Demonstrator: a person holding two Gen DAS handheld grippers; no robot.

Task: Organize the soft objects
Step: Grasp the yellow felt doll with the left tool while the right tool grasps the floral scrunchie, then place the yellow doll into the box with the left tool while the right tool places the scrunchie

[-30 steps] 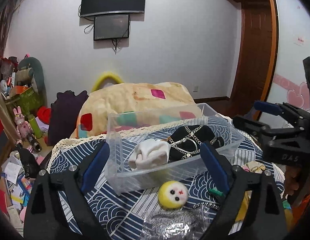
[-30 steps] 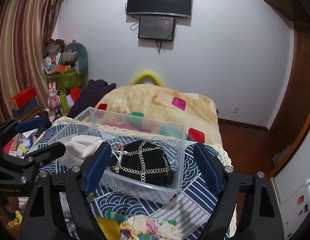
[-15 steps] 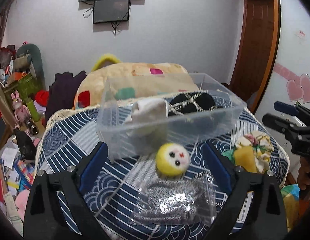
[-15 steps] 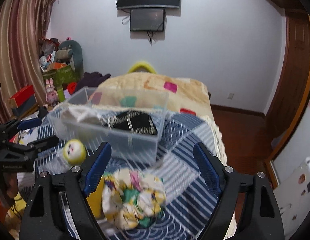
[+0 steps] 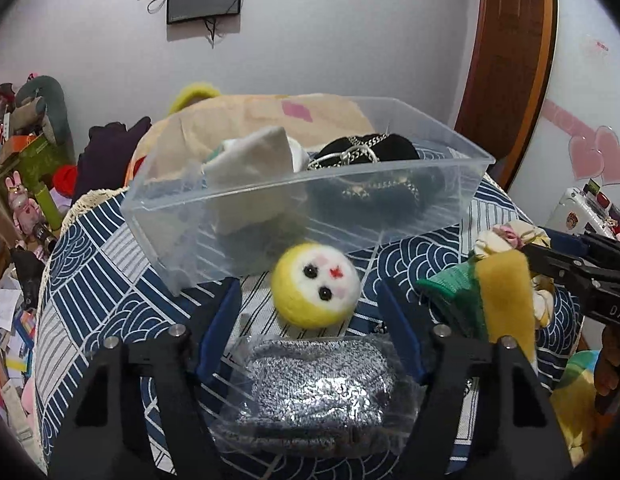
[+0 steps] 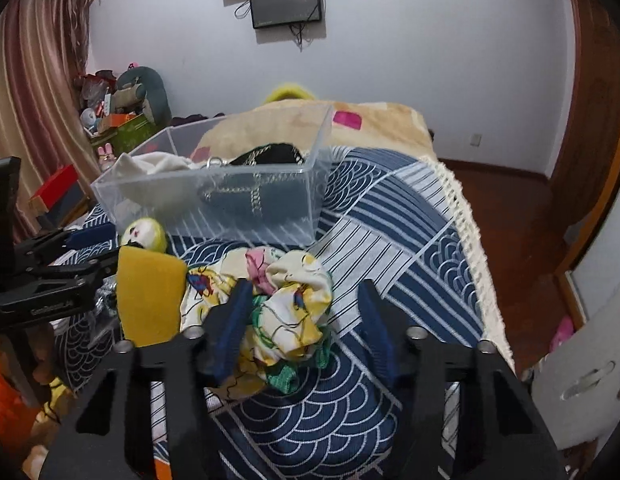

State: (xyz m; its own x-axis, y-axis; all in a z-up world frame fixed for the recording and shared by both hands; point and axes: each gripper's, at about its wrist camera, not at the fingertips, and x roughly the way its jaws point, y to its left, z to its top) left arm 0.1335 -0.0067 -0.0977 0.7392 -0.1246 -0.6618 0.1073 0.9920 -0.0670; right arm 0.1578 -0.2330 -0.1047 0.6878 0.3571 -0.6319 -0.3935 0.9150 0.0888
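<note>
Hovering with jaws spread, your left gripper (image 5: 308, 330) frames the yellow ball (image 5: 315, 285), which sits just in front of the bin (image 5: 310, 216). Your right gripper (image 6: 304, 326), also spread, straddles the floral cloth (image 6: 288, 300) beside the sponge (image 6: 148, 294).

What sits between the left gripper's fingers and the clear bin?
In the left wrist view, the yellow felt ball with a face lies between the left gripper and the clear bin, beyond a bagged silver scrubber.
</note>
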